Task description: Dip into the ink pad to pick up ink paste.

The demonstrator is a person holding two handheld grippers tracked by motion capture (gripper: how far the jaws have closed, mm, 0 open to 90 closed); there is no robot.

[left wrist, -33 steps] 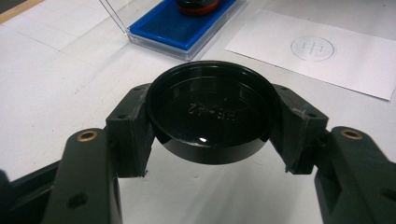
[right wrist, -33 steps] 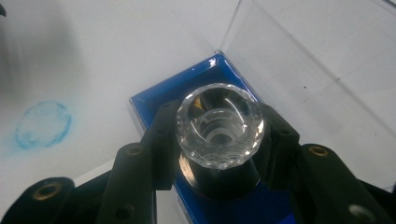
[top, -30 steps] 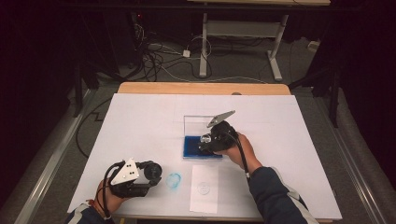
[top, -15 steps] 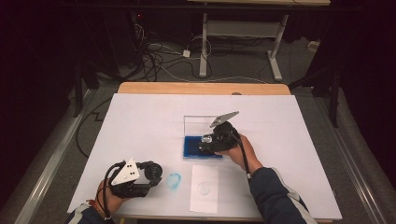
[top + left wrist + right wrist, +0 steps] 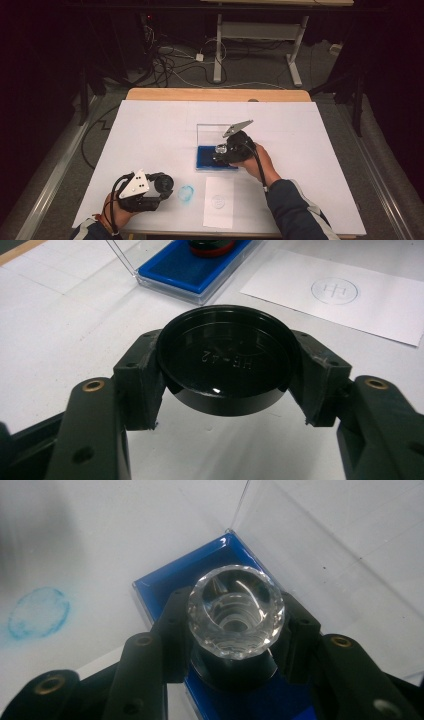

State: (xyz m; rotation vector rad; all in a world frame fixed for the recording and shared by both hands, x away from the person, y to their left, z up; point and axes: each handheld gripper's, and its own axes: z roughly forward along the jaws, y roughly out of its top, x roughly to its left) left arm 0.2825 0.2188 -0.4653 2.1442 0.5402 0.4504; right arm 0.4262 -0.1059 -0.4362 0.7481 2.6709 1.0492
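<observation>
The left gripper [image 5: 167, 186] is held low near the front edge of the white table [image 5: 150, 130], at the left. It is lying almost flat and is pointed to the right. Its jaws are closed tight on a round black cap [image 5: 226, 365], which is gripped on both sides by the pads [image 5: 142, 377]. The cap is held a little above the table, with its hollow side turned up.

Just past the cap, a round blue mark [image 5: 186, 193] is seen on the table. Beside that mark, a white sheet of paper [image 5: 219, 201] with a faint round stamp is laid flat.

The right gripper [image 5: 222, 152] is held over the middle of the table and is tipped down into a blue tray [image 5: 205, 159]. A clear lid [image 5: 210, 134] is stood up at the back edge of the tray. A stamp with a clear glass knob [image 5: 236, 611] is held between the jaws by its dark body, under the knob. The stamp is stood upright in the tray, close to the tray's right side. The person's right forearm [image 5: 287, 205] is stretched in from the front edge.

Plenty of bare table is left on the far side, at the left and at the right. The two grippers are kept well apart.
</observation>
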